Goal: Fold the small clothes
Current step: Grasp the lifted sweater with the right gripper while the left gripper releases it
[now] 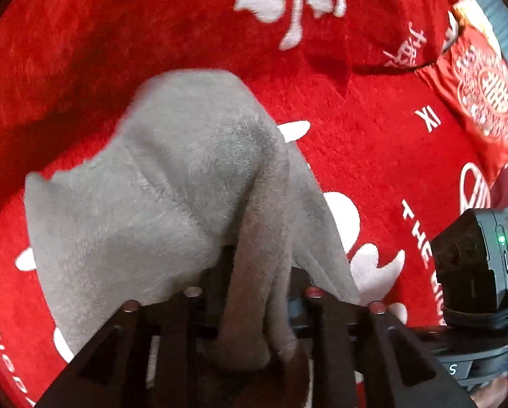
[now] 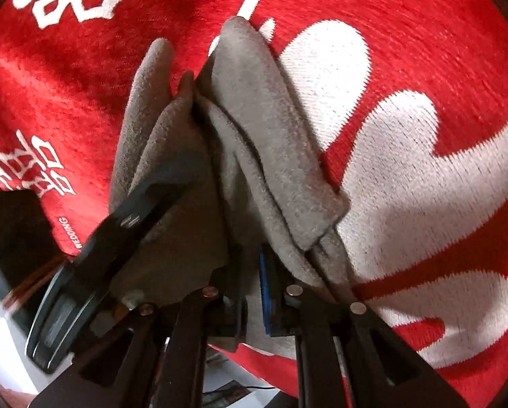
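Over red blanket [image 1: 372,156] lettered "WEDDING", left claw [image 1: 254,306] and right claw [image 2: 250,292] both clench grey cloth [image 1: 172,183].

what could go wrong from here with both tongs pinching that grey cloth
1. The left tongs grip only a bunched strip of the grey cloth; the rest hangs loose and may drop into a crooked fold.
2. In the right wrist view the grey cloth is crumpled in several layers at the right tongs, so creases could get pressed in.
3. The plush red blanket may drag on the cloth.
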A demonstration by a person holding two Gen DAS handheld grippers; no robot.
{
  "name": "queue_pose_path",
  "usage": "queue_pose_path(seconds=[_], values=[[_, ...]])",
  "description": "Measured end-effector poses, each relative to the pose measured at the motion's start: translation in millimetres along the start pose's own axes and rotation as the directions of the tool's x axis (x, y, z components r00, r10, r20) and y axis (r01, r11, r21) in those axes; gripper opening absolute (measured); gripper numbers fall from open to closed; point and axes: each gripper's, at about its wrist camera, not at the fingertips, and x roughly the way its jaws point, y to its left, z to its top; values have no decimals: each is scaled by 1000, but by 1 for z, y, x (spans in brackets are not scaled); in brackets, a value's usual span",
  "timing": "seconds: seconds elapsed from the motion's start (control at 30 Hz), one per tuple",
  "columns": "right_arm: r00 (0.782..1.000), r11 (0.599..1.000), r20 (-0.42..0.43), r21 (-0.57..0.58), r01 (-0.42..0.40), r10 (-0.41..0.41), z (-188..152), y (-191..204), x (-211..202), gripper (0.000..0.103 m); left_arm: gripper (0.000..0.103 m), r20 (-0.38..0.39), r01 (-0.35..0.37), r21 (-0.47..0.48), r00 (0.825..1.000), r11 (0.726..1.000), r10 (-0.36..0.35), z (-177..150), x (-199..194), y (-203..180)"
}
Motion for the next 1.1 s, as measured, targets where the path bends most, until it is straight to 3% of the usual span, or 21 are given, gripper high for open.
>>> queue_pose_path(seconds=[0.03,0.13,0.27,0.33,0.37,0.43,0.6,0.67,0.77,0.87,0.9,0.93,0.97,1.0,1.1], values=[[1000,1000,-1,3,-2,2,2,0,0,12,53,2,3,9,1000,1000,-3,1,-2,-5],[1000,1000,6,14,-17,17,6,-4,-9,17,54,25,17,36,1000,999,-18,0,-16,-15],[988,984,56,92,-150,146,7,-14,-23,52,57,49,50,18,998,999,-51,-8,-44,-8],[975,968,78,129,-215,206,3,-25,-31,61,98,84,42,-13,996,999,-41,-17,-62,4],[968,957,90,154,-245,234,4,-29,-31,63,103,122,6,-27,992,1000,-3,-24,-74,9],[957,941,102,179,-286,271,4,-33,-33,67,102,164,-45,-31,985,999,49,-33,-90,21],[922,899,128,212,-384,364,14,-42,-46,72,102,112,-140,-124,982,982,154,-48,-98,71],[921,897,121,211,-388,370,18,-41,-47,72,102,86,-188,-195,974,963,208,-58,-101,101],[940,921,84,188,-341,331,27,-30,-42,72,102,48,-232,-285,966,930,256,-71,-101,133],[984,978,4,112,-176,176,34,-8,-30,71,102,13,-238,-359,966,903,260,-84,-99,158],[993,990,-14,80,-118,119,34,-1,-27,65,102,8,-238,-368,966,899,259,-86,-97,160],[999,1000,-32,19,-24,24,34,7,-23,24,102,-6,-231,-381,969,895,248,-90,-94,164],[997,997,-31,-48,63,-65,32,15,-23,18,102,-16,-226,-387,971,894,238,-92,-90,165],[996,992,-18,-95,88,-90,29,23,-25,18,102,-21,-223,-388,972,894,233,-93,-86,161],[995,967,44,-233,102,-94,15,49,-45,17,102,-33,-225,-366,973,903,229,-95,-75,151]])
